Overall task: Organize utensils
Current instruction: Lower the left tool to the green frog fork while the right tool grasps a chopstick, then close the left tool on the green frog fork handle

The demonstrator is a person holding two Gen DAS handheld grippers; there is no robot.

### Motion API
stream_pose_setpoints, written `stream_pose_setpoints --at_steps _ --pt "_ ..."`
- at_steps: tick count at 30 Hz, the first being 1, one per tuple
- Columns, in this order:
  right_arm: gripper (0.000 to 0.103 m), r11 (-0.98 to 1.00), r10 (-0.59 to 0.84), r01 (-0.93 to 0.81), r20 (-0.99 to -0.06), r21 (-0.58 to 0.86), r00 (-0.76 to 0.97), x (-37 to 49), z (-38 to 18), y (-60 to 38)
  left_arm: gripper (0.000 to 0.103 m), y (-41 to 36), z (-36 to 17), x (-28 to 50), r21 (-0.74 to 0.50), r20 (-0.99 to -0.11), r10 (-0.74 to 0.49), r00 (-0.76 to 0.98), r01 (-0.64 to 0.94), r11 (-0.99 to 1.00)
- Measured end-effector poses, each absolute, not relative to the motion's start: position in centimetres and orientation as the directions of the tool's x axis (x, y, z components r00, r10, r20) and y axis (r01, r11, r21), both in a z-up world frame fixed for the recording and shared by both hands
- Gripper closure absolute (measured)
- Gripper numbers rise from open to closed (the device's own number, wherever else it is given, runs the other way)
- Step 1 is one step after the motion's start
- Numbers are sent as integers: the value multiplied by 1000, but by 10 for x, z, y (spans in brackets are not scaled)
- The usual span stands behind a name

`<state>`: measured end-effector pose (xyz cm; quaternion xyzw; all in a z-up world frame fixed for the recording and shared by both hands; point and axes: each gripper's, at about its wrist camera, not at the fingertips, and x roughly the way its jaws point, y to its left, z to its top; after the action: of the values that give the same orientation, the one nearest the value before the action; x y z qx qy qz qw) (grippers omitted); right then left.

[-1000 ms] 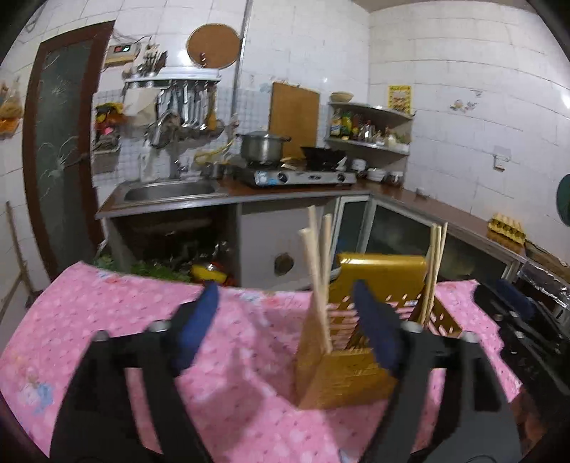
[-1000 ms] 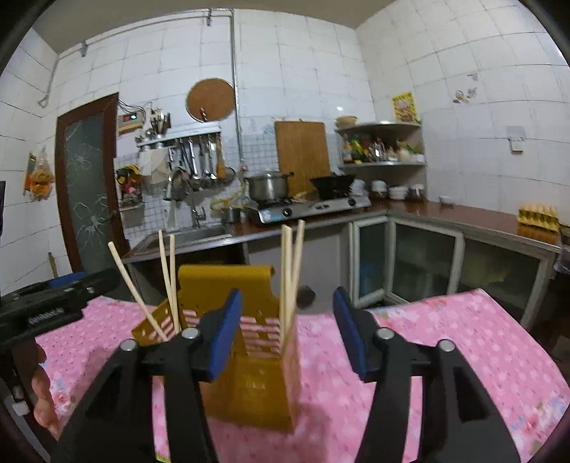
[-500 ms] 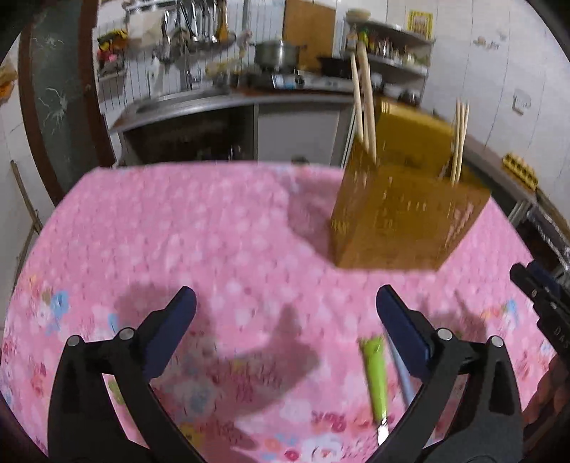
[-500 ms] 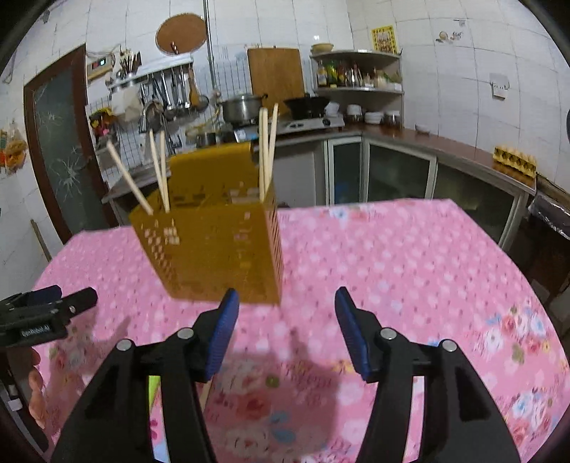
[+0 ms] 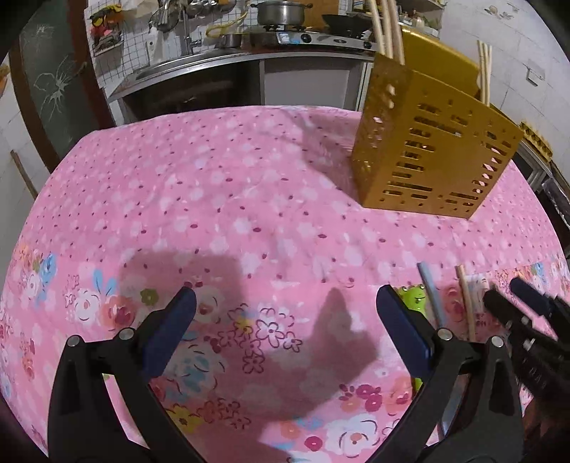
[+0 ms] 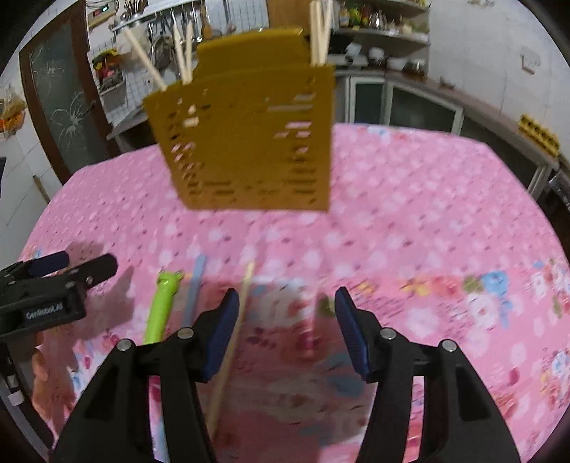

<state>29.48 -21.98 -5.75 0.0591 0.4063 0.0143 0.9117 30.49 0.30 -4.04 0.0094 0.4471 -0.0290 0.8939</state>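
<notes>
A yellow slotted utensil holder [image 5: 431, 153] stands on the pink flowered tablecloth [image 5: 221, 199] with several wooden chopsticks [image 5: 386, 25] upright in it; it also shows in the right wrist view [image 6: 249, 142]. On the cloth lie a green frog-headed utensil [image 6: 160, 306], a pale blue stick [image 6: 194, 288] and a single wooden chopstick [image 6: 233, 338]. My left gripper [image 5: 285, 327] is open and empty over the cloth, left of these. My right gripper [image 6: 283, 327] is open, with the chopstick by its left finger.
Behind the table are a kitchen counter with a sink [image 5: 167, 66], a stove with a pot [image 5: 279, 14], wall shelves [image 6: 384, 35] and a dark door [image 5: 53, 82]. An egg tray [image 6: 538, 133] sits on the right counter.
Both grippers have tilted down and lowered from facing the kitchen to facing the tablecloth. The loose utensils came into view, and the right gripper now sits over the chopstick.
</notes>
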Motion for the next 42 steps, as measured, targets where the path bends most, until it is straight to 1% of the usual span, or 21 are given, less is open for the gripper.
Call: stream_pose_setpoints --at_steps 2,4,6,9,10,11,14,15,16,17,19,23,27,28,29,30,32,35,37,40,42 --pt "54 993 75 16 -749 114 659 296 -60 -213 5 5 -41 306 -15 -804 -44 592 53 998" --pt "62 994 74 17 -766 110 638 300 -64 -207 5 6 -42 307 -17 -808 -41 588 46 999" --pt "63 993 80 23 -784 120 615 304 -71 -202 5 6 -43 307 -15 -810 -39 585 46 999" --pt "71 993 73 32 -791 116 607 306 -71 -199 5 3 -43 306 -3 -807 -33 590 52 999" --pt "72 993 67 40 -795 114 603 307 -71 -198 5 2 -43 306 1 -806 -31 590 53 999" --pt "72 993 56 46 -800 104 597 309 -72 -195 5 1 -44 306 5 -807 -28 590 54 999" --pt "78 997 22 50 -805 64 593 313 -72 -189 5 -1 -46 306 0 -814 -30 580 51 999" --pt "83 997 19 54 -807 63 591 314 -71 -189 5 -2 -46 306 -7 -818 -36 574 52 999" --pt "91 996 22 53 -808 66 589 315 -71 -190 5 -2 -47 306 -9 -819 -38 573 53 999" --pt "93 997 26 48 -809 67 588 316 -70 -191 5 -3 -47 305 -10 -819 -38 573 53 999" --pt "97 997 40 33 -810 73 585 316 -69 -194 5 -6 -47 304 -8 -821 -40 569 58 998" --pt "98 997 26 50 -812 67 583 317 -69 -209 5 -16 -48 301 -2 -827 -45 560 77 997" --pt "97 996 24 61 -814 72 581 316 -69 -227 6 -27 -48 299 -23 -836 -74 544 100 995" --pt "97 995 22 67 -815 74 579 316 -69 -231 9 -29 -48 299 -25 -838 -77 540 104 994" --pt "97 994 22 72 -816 77 578 316 -69 -236 17 -32 -49 299 -29 -841 -84 535 110 994" --pt "97 993 22 78 -817 83 577 316 -70 -240 22 -36 -49 299 -35 -847 -94 523 121 992" --pt "97 993 22 84 -818 85 575 316 -70 -247 42 -43 -52 299 -32 -860 -97 500 136 990" --pt "97 993 22 81 -818 83 574 315 -71 -250 51 -52 -56 300 -28 -876 -96 472 151 988" --pt "97 993 25 78 -819 85 573 314 -71 -253 53 -55 -55 300 -22 -878 -90 470 147 989" --pt "97 993 27 80 -819 88 574 313 -72 -256 61 -55 -52 301 -43 -883 -102 459 137 990" --pt "97 993 22 84 -817 86 576 314 -72 -260 61 -55 -47 301 -55 -879 -109 464 130 990"
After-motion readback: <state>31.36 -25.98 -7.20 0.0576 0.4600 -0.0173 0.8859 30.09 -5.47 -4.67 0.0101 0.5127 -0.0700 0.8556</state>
